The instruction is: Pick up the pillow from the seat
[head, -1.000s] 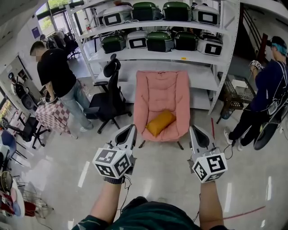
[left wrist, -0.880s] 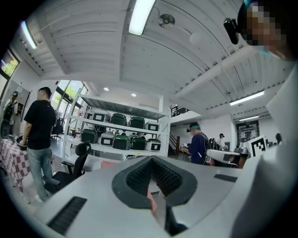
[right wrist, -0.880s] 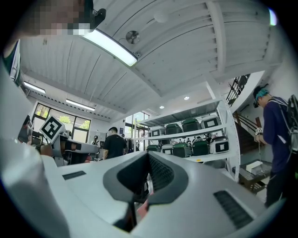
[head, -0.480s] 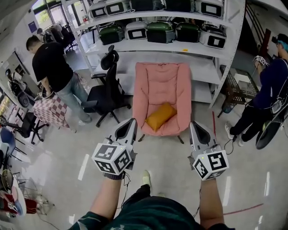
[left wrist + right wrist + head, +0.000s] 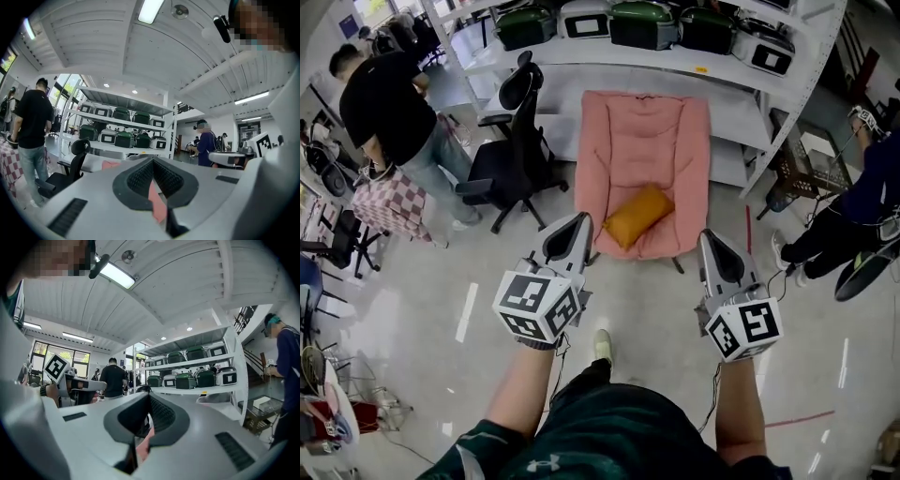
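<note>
**Workshop walk-up: pillow untouched, both claws clenched**

Big workshop room here, with a glossy pale floor (image 5: pixel 656 309) and white metal shelving (image 5: pixel 741 84) loaded with green and white cases along the back. Parked right in front of that shelving is the pink padded lounge chair (image 5: pixel 645 141). The mustard-yellow oblong pillow (image 5: pixel 637 216) lies slantwise on its seat near the front edge, with nothing touching it.

The left claw (image 5: pixel 580 219) and right claw (image 5: pixel 709 236) are held out ahead, side by side. In the head view the pillow shows between them, and both are well short of the chair. Both are clenched and empty. Each claw's own view shows the ribbed pads meeting at the tip, with only a sliver of pink chair visible past them.

My guess is they're carried shut simply because this is the walk-up. They'd have to spread before taking something that fat. The pillow looks soft enough to squash, so a grab across the middle seems sensible.

Compared with a second ago, the chair and pillow sit bigger in the head view and the top shelf has slid out of frame. A pale shoe (image 5: pixel 601 345) now shows below the claws, so the person has stepped closer. The claws kept the same pose. The black office chair (image 5: pixel 502 169) and the person in a black shirt (image 5: pixel 380 103) on the left look about where they were.
</note>
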Available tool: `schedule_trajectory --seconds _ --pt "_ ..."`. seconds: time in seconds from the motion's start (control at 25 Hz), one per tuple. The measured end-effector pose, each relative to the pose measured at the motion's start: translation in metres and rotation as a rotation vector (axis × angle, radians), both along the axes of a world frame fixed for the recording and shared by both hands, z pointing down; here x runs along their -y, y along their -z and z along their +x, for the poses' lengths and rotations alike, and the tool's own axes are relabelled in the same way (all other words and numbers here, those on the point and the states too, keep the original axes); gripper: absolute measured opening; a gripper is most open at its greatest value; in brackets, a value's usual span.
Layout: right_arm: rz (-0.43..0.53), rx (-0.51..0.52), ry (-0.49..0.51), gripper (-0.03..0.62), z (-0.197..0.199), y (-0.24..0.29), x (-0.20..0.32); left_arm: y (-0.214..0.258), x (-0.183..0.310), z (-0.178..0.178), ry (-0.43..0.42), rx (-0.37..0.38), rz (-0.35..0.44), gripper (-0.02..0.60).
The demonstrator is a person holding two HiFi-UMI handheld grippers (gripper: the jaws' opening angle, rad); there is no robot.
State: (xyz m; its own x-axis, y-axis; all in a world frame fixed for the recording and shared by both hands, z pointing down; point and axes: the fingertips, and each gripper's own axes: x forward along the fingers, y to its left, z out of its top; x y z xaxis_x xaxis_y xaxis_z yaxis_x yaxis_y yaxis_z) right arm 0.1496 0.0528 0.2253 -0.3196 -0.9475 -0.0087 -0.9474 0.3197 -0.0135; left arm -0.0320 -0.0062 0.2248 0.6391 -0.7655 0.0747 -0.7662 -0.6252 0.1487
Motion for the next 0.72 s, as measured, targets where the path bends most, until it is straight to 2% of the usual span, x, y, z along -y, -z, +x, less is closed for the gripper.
schedule_trajectory --seconds 0.36,0.72 --pt "-0.060 0.021 -0.015 0.003 -0.044 -0.028 0.092 -0.029 0.092 -0.023 -0.066 -0.023 -0.019 0.000" --pt "-0.154 0.011 -0.037 0.005 -0.073 -0.090 0.160 -0.080 0.163 -0.037 -0.104 -0.003 -0.058 0.000"
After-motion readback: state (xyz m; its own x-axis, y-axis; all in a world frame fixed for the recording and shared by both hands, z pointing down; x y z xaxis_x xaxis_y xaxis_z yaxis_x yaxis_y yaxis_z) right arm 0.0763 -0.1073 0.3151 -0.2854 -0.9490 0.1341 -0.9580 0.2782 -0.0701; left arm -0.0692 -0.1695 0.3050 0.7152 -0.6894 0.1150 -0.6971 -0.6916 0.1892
